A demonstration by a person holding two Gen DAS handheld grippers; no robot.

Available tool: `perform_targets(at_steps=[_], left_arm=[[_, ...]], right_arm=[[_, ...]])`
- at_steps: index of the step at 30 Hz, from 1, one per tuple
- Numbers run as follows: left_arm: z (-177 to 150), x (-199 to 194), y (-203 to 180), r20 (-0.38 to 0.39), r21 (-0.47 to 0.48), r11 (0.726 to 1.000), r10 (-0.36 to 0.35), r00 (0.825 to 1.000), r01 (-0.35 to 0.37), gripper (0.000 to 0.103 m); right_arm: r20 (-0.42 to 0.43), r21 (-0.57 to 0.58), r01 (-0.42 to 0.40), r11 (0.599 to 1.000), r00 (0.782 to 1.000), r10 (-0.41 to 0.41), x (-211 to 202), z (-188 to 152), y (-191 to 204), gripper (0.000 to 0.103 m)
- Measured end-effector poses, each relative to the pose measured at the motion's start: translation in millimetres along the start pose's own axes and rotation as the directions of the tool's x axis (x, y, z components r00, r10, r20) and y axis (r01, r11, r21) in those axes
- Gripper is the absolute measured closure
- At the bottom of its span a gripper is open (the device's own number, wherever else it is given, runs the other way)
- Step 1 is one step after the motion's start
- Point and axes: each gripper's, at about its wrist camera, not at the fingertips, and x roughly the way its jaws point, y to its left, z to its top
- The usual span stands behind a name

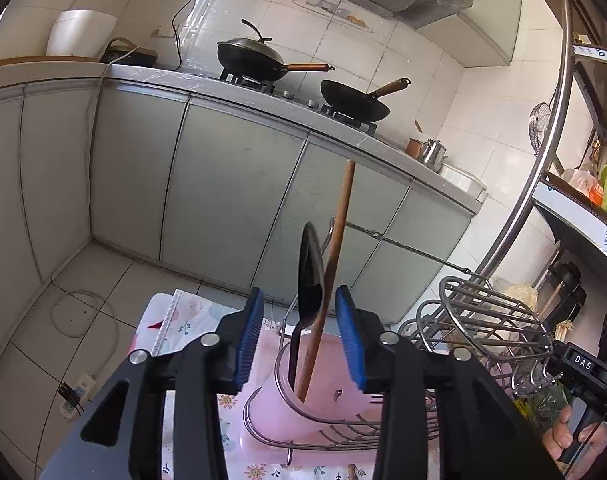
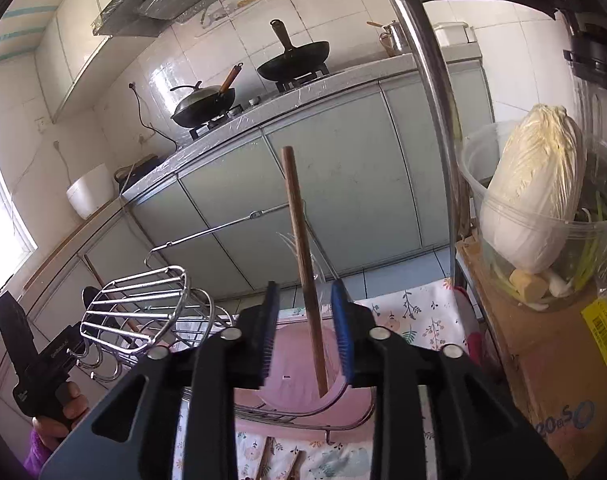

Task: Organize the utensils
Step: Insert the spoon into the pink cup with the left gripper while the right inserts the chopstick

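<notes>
Standing tilted in a pink utensil holder (image 1: pixel 323 400), a wooden-handled utensil (image 1: pixel 329 276) and a black spatula (image 1: pixel 309 276) rise between the blue pads of the left hand-held gripper (image 1: pixel 299 336). That gripper is released: its jaws stand spread, with clear space on both sides of the two utensils, touching neither. The wooden handle leans toward 1 o'clock; the spatula's dark blade sits just beside it at its 9 o'clock side. The holder sits inside a chrome wire rack (image 1: pixel 483 312), whose basket part extends toward 3 o'clock. Rack and holder rest on a table covered by a floral cloth (image 1: pixel 187 320).

From the right wrist view, the right hand-held gripper (image 2: pixel 305 328) is also released, its jaws apart around the same wooden handle (image 2: pixel 301 256) without touching it. The handle's lower end dips into the pink holder (image 2: pixel 295 376). The wire rack (image 2: pixel 143 304) lies toward 9 o'clock, and the person's other hand (image 2: pixel 59 416) grips a black tool handle at 8 o'clock. A cabbage (image 2: pixel 531 196) sits in a clear tub at 3 o'clock.

Behind, grey-green cabinets carry a stove with two black woks (image 1: pixel 355 100).
</notes>
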Motion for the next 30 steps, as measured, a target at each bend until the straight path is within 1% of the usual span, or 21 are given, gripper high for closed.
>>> perform_targets(at_steps=[2,10,18,24,27,30], left_arm=[[2.8,-3.6,-0.2,0.004,-0.004,1.000,-0.007,1.000,0.007,0.060],[3.3,-17.5,3.3,-0.016,-0.026,1.000,-0.011,1.000,0.010,0.059],[-5.2,-47.4,-2.0,-0.005,0.009,1.000,-0.001,1.000,0.001,0.059],[-24.4,-66.3,-7.8,-0.050,0.040,0.999,0.003,0.999,-0.001,0.059],[-39.2,-70.1,-12.0,-0.096,0.063,0.998,0.004,0.995,0.002,0.059],[-56.5,-69.8,-14.3,-0.152,0.068,0.998,-0.007,0.988,0.018,0.059]], right_arm=[[0.002,-0.001,0.000,1.000,1.000,0.000,-2.2,-1.5,-0.1,0.064],[0.004,-0.010,0.009,1.000,1.000,-0.009,-21.6,-9.2,1.6,0.063],[-0.009,-0.011,0.010,1.000,1.000,-0.010,-47.1,-29.7,6.1,0.062],[-0.041,-0.020,0.017,1.000,0.999,-0.017,-62.4,-56.2,10.0,0.062],[-0.065,-0.024,0.030,0.999,0.997,-0.032,-66.4,-70.5,10.5,0.062],[-0.112,-0.027,0.044,0.999,0.993,-0.046,-65.8,-87.9,9.1,0.062]])
